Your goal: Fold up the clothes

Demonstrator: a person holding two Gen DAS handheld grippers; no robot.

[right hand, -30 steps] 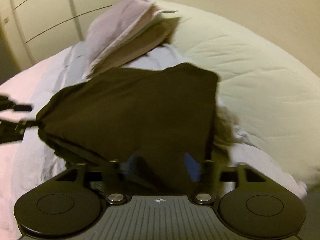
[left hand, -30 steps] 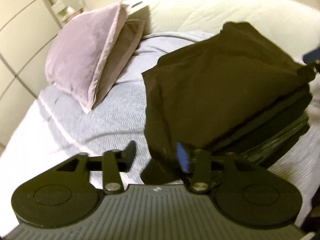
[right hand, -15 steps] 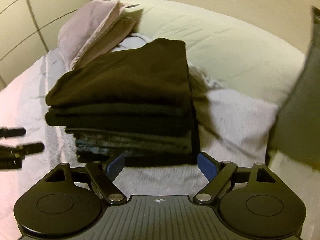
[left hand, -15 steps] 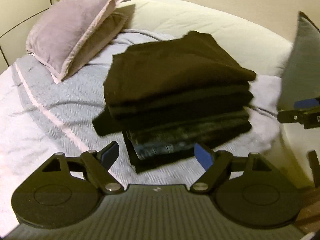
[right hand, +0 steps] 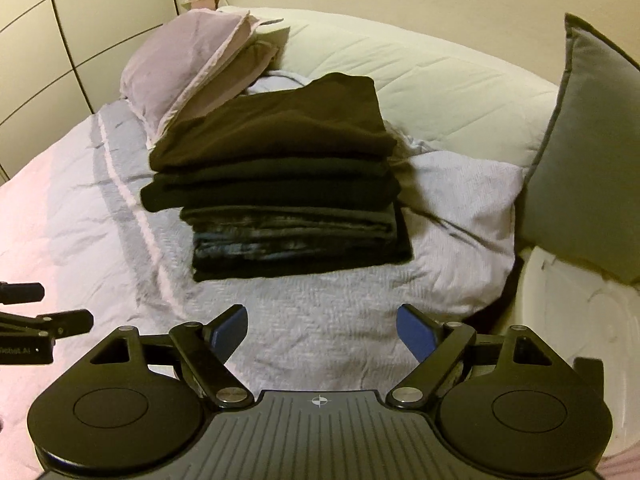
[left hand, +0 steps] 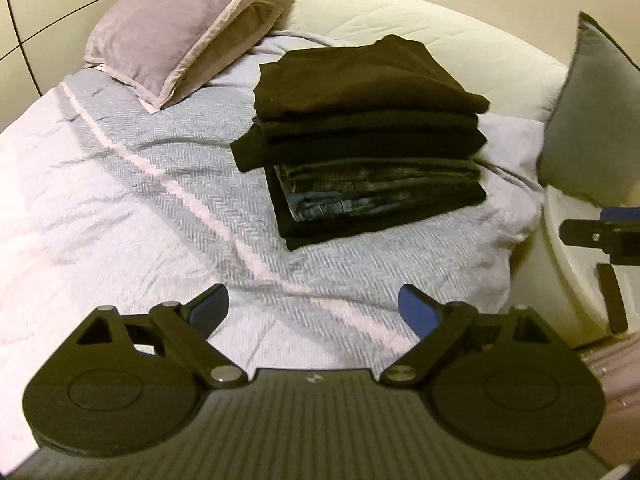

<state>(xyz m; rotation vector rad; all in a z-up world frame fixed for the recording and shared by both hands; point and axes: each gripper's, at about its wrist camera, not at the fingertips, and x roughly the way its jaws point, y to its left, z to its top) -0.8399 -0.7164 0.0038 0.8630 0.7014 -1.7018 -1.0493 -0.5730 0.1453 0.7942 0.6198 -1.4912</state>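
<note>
Left wrist view: both grippers, left gripper (left hand: 312,308) and right gripper (right hand: 320,328), jaws just opened and empty, face the finished stack (left hand: 360,136); next probably fetch another garment.

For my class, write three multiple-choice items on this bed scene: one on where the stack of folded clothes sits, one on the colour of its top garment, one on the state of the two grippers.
1. Where does the stack of folded clothes sit?
A. on the grey-white bedspread
B. on the pink pillow
C. on the floor

2. What colour is the top garment?
A. white
B. dark brown
C. red

3. How do the left gripper and right gripper stand?
A. both shut on cloth
B. one open, one shut
C. both open, holding nothing

Answers:
1 A: the stack rests on the bedspread, apart from the pillow.
2 B: the top fold is dark brown above blacker layers.
3 C: each wrist view shows the blue pads spread wide with only bedspread between them; the jaws have just been opening.
</note>
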